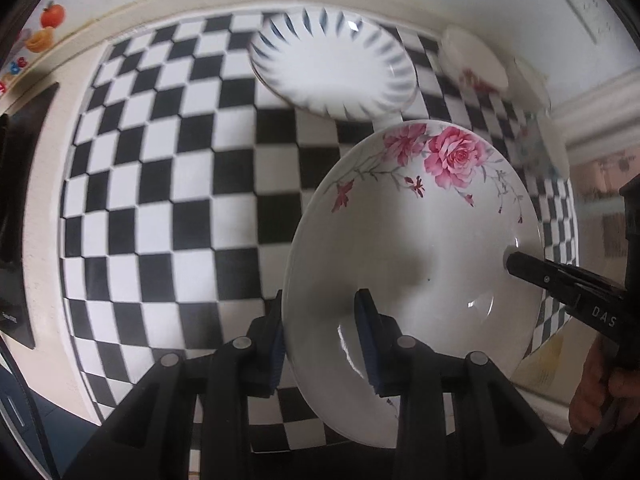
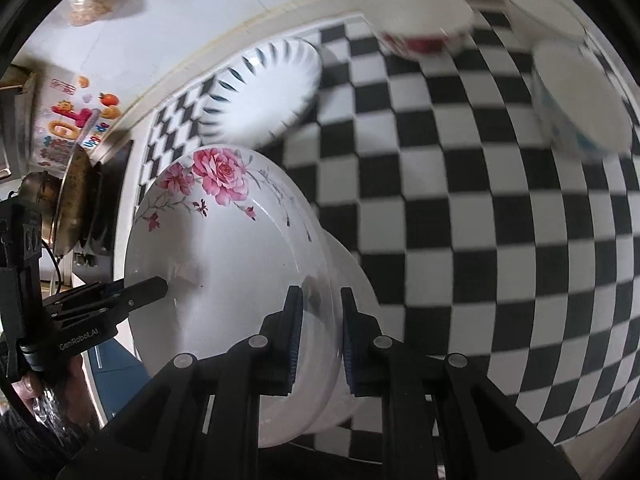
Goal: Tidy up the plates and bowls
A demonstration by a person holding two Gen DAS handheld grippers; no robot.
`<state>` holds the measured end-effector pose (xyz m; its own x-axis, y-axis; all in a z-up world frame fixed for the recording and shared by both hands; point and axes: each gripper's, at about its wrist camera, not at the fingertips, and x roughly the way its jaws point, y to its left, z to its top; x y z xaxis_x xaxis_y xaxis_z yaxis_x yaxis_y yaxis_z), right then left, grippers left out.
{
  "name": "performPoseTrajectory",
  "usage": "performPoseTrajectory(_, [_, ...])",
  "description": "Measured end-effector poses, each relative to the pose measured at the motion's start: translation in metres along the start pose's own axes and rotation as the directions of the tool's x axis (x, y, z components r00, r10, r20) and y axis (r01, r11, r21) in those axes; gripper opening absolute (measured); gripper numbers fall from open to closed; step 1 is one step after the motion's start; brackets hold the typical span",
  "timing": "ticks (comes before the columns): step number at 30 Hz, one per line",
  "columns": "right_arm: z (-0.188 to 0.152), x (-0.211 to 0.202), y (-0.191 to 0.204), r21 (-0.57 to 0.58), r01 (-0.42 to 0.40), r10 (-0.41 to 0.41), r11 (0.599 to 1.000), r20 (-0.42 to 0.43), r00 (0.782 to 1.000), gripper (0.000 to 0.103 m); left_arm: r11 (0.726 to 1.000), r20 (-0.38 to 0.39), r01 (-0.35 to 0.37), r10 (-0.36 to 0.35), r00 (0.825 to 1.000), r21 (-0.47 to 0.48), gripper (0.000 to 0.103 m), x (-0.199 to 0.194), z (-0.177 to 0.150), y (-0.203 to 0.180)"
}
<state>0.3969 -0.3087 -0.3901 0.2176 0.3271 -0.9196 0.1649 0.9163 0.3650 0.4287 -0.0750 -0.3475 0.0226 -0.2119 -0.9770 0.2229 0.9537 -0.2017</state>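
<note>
The tabletop point(image 1: 168, 184) wears a black-and-white checkered cloth. Above it the rose-patterned plate point(image 1: 420, 240) is held tilted between both tools. The left gripper point(image 1: 322, 344) has its jaws clamped on the plate's rim at 7 o'clock; the right gripper point(image 2: 320, 340) has its jaws clamped on the opposite rim, at 3 o'clock in the left view. A blue-streaked plate point(image 1: 332, 64) lies on the cloth at 12 o'clock. Blurred bowls point(image 2: 424, 20) stand near the far edge.
</note>
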Motion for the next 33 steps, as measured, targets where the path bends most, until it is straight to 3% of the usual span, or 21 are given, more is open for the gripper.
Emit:
performPoseTrajectory(10, [-0.009, 0.017, -0.011, 0.001, 0.007, -0.007, 1.000, -0.034, 0.999, 0.020, 0.999, -0.054, -0.045, 0.046, 0.997, 0.027, 0.029, 0.019, -0.017, -0.013])
performPoseTrajectory(33, [-0.010, 0.038, -0.009, 0.027, -0.021, 0.024, 0.999, -0.118, 0.993, 0.015, 0.994, -0.158, -0.104, 0.109, 0.981, 0.041, 0.030, 0.040, -0.014, -0.020])
